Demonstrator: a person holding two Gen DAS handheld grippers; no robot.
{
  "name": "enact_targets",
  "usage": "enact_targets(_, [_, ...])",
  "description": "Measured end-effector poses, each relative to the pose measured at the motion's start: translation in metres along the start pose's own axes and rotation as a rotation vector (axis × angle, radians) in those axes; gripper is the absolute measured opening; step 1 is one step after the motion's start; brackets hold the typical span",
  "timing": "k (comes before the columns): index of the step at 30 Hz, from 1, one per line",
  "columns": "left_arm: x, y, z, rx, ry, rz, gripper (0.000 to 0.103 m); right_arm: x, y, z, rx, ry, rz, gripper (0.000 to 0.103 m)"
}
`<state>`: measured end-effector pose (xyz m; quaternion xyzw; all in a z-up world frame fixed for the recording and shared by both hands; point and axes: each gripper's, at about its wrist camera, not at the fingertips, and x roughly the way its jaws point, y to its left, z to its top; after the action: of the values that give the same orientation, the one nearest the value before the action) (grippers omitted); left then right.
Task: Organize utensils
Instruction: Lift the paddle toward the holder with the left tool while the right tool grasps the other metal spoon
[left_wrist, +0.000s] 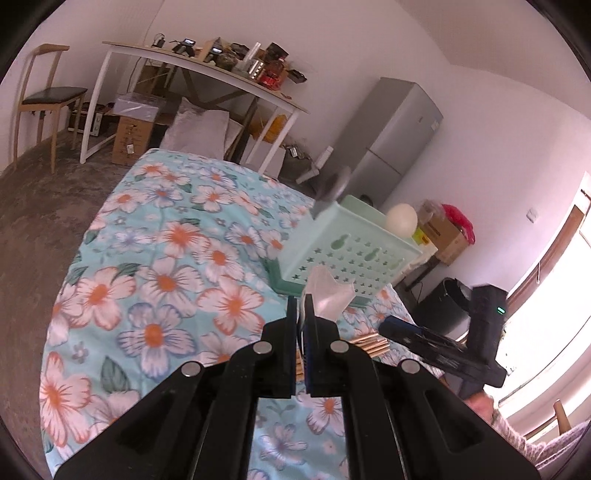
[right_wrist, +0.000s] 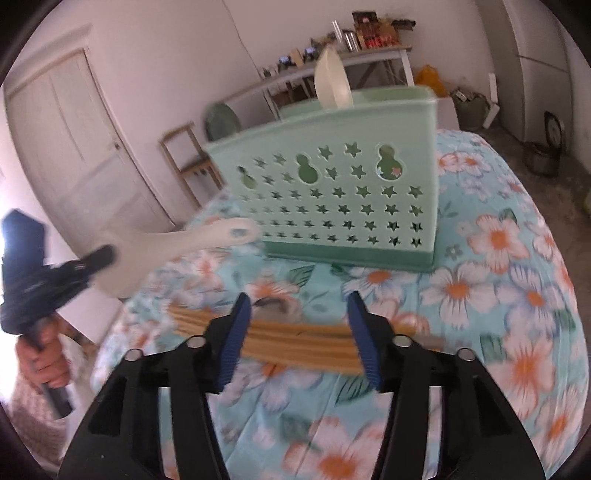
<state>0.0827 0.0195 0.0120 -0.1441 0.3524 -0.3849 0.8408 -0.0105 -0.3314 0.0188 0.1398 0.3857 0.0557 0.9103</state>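
Floral-clothed table (right_wrist: 498, 258) carries a green utensil basket (right_wrist: 332, 192) and chopsticks (right_wrist: 295, 338)

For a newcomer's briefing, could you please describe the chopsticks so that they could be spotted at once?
On the floral tablecloth, in front of the green basket, lies a bundle of chopsticks between the open right gripper's fingers. They alone are thin tan sticks; the other utensils are white.

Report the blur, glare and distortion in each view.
Left wrist view: mostly sharp, but the window is blown out at right, and fisheye bends the desk. Right wrist view: motion blur smears the basket, chopsticks and white spoon; glare at the left edge.
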Motion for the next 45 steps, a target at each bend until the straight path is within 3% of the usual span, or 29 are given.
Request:
enact_targets(4, [-0.001,0.013,-0.001,-0.036,-0.016,-0.003,0.002,0.036,0.001,0.011,-0.032,0.090,-0.067,0.033])
enact_targets(8, [-0.001,0.023,-0.004,-0.065,-0.019,-0.003,0.002,0.046,0.010,-0.003,-0.091,0.155,-0.128,0.032])
enact_targets(15, [0.002,0.036,-0.005,-0.087,-0.020,-0.010,0.002,0.026,0.014,-0.032,-0.093,0.164,-0.143,0.032])
enact_targets(21, [0.004,0.040,-0.005,-0.093,-0.020,-0.023,0.002,0.020,0.034,-0.049,-0.197,0.178,-0.200,0.032])
enact_targets(32, [0.003,0.051,-0.006,-0.123,-0.026,-0.023,0.002,0.022,0.077,-0.036,-0.331,0.170,-0.121,0.032])
enact_targets(38, [0.001,0.055,-0.006,-0.128,-0.032,-0.025,0.002,0.047,0.090,-0.039,-0.421,0.205,-0.202,0.032])
enact_targets(45, [0.001,0.060,-0.005,-0.135,-0.035,-0.029,0.002,0.045,0.063,-0.021,-0.330,0.194,-0.250,0.033])
